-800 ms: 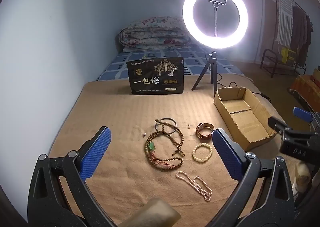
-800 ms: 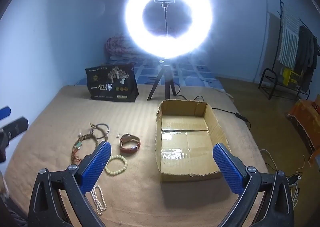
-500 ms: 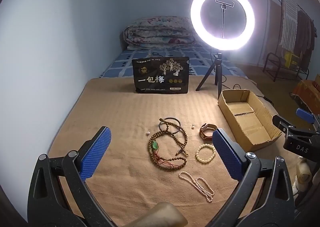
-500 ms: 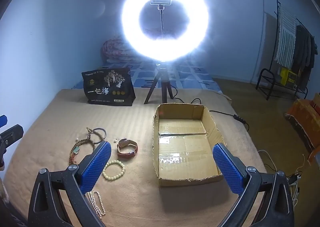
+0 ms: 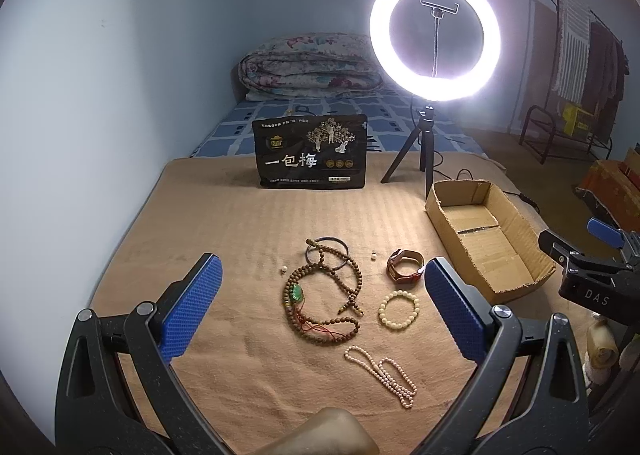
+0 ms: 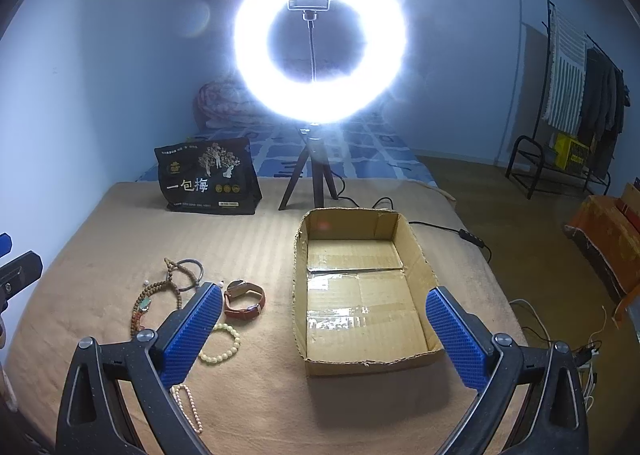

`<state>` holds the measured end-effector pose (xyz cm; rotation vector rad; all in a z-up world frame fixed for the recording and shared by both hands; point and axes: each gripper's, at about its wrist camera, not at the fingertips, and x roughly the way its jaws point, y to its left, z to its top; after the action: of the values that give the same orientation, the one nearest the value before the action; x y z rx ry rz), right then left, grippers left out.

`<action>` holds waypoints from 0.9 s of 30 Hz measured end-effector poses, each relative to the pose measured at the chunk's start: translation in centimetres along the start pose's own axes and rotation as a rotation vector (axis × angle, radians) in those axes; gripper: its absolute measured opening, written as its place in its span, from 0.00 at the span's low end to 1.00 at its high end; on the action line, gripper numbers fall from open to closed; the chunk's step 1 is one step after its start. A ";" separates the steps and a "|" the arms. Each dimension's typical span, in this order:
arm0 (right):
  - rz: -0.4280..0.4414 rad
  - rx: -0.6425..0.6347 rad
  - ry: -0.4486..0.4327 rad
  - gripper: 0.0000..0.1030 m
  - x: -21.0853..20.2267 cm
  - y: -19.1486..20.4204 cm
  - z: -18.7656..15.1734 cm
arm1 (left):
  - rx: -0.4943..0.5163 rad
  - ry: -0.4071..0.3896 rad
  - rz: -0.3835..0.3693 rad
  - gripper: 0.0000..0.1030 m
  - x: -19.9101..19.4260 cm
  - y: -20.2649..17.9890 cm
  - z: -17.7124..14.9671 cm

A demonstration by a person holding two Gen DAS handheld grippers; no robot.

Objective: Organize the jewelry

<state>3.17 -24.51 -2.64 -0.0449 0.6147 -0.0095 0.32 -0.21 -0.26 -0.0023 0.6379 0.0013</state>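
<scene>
Both views drawn back, each gripper [image 5: 322, 305] [image 6: 322, 329] gaping empty, ring light [image 5: 435, 35] behind cardboard box [image 5: 516, 215].

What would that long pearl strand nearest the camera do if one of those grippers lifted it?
The pearl necklace lies in a loose, kinked loop on the tan blanket, so it would probably hang limp and swing. Its small smooth beads might slip from a pinch. It looks light.
</scene>
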 end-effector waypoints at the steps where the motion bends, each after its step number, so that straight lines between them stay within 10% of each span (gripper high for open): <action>1: 0.001 0.004 -0.001 1.00 -0.2 -0.3 -0.1 | 0.000 0.001 0.000 1.00 0.0 -0.1 0.0; 27: -0.001 0.007 0.014 1.00 0.0 -0.8 -0.1 | 0.003 0.004 -0.003 1.00 0.3 -0.7 -0.5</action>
<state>3.09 -25.31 -2.71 -0.0385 0.6291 -0.0129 0.26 -0.92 -0.78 -0.0007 0.6422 -0.0021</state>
